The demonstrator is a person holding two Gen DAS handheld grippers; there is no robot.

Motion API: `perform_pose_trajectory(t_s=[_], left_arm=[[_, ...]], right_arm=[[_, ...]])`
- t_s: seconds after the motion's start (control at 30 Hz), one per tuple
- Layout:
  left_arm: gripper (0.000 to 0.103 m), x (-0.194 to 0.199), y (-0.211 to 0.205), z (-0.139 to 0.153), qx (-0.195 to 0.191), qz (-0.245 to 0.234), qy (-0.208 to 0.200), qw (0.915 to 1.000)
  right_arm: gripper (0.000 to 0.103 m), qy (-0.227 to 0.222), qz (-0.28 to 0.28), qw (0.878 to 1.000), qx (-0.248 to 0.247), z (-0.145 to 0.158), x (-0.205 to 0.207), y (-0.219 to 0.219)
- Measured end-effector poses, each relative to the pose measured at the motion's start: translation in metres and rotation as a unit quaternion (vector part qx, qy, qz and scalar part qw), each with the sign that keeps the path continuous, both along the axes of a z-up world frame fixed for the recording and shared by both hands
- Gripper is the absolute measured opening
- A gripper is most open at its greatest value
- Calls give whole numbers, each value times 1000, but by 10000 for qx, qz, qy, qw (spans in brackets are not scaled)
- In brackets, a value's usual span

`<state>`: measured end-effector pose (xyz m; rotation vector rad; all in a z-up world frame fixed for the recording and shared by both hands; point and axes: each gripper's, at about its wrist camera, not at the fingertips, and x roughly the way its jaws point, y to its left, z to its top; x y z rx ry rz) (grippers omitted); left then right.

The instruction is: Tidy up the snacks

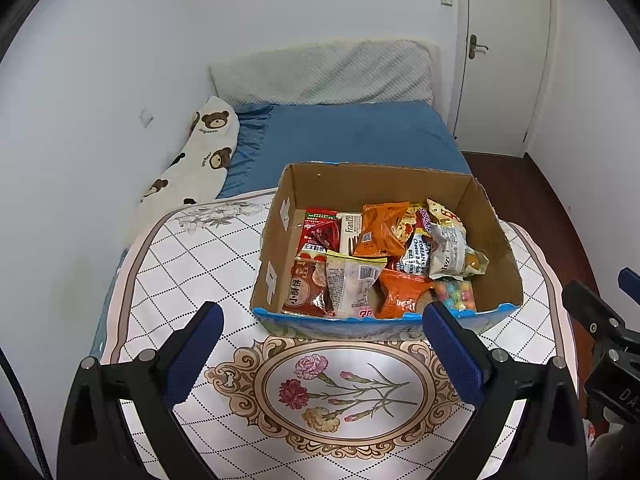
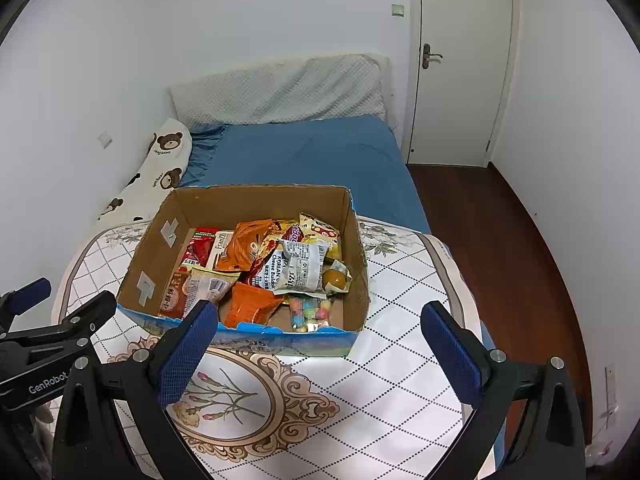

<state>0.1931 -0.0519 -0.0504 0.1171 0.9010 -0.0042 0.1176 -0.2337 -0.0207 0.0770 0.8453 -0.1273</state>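
Note:
An open cardboard box sits on a white floral-patterned table. Inside lie several snack packets: orange packets, a red packet, a white packet and a pack of coloured candies. My left gripper is open, hovering just before the box's near wall with nothing between its fingers. My right gripper is open too, near the box's front right corner, and is partly visible at the right edge of the left wrist view.
The patterned table has bare room left and right of the box. Behind it is a bed with a blue sheet and a bear-print pillow. A white door and dark wood floor lie right.

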Motion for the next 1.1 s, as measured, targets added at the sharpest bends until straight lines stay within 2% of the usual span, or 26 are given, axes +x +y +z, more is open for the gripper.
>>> perform_pose_trajectory(t_s=[1.1], left_arm=[[102,-2,-3,4,-60,-19,6,10000]], right_arm=[[103,55,-38,9999,76,-2,-2,-5]])
